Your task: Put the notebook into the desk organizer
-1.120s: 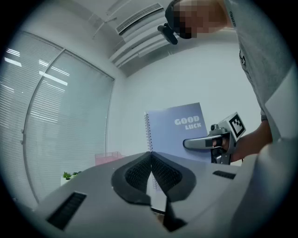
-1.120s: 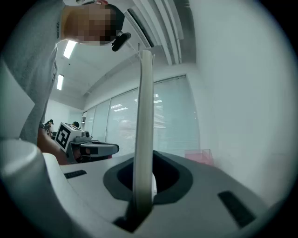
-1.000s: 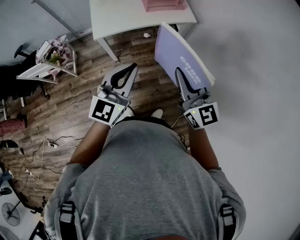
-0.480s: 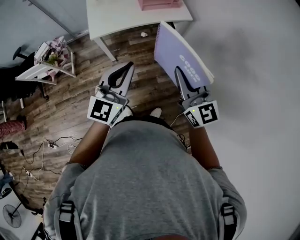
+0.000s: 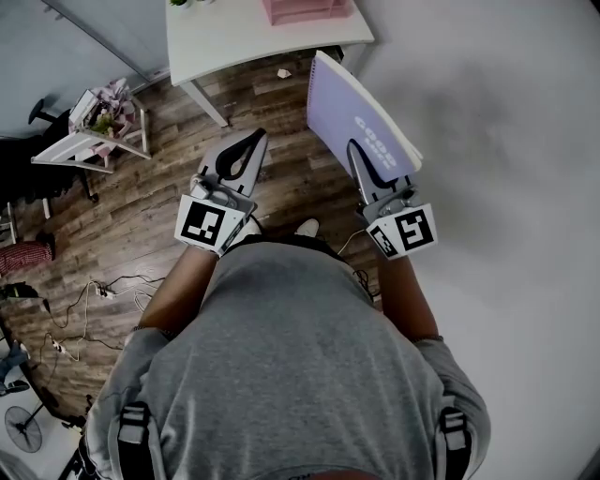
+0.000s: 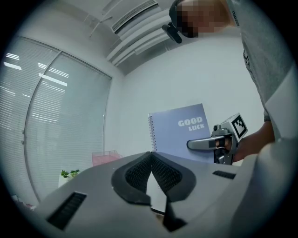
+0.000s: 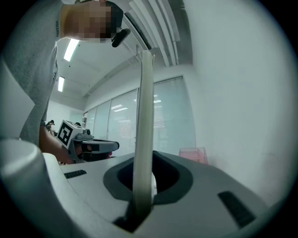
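Notebook, pinched edge-on in the right claw, may pivot and miss the organizer; left claw clenched empty.

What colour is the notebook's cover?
Pale lavender notebook cover with white lettering; clearest in the left gripper view.
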The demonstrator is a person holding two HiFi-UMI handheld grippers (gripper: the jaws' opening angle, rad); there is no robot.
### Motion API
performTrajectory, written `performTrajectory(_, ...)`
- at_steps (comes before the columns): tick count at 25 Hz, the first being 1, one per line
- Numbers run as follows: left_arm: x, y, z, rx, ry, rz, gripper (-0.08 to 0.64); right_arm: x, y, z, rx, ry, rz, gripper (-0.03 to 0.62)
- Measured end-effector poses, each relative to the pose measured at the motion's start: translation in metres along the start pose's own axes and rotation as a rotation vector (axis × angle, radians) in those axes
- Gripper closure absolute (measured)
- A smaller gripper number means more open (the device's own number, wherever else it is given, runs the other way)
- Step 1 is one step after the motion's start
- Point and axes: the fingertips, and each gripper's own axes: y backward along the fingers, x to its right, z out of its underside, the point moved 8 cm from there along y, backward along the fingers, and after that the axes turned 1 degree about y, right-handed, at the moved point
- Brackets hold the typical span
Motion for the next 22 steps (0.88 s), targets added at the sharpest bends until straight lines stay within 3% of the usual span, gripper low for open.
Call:
performTrajectory(10,0.042,-0.029,0.002,-0.022,-0.031,-0.003,0.540,0.033,0.028,0.005,0.014,-0.010,-0.033,0.552)
performTrajectory(22,0.010,-0.075,0.018,-0.015,-0.011,0.023,0.540,0.066,-0.013,0.004,0.005,0.008,-0.032,0.552)
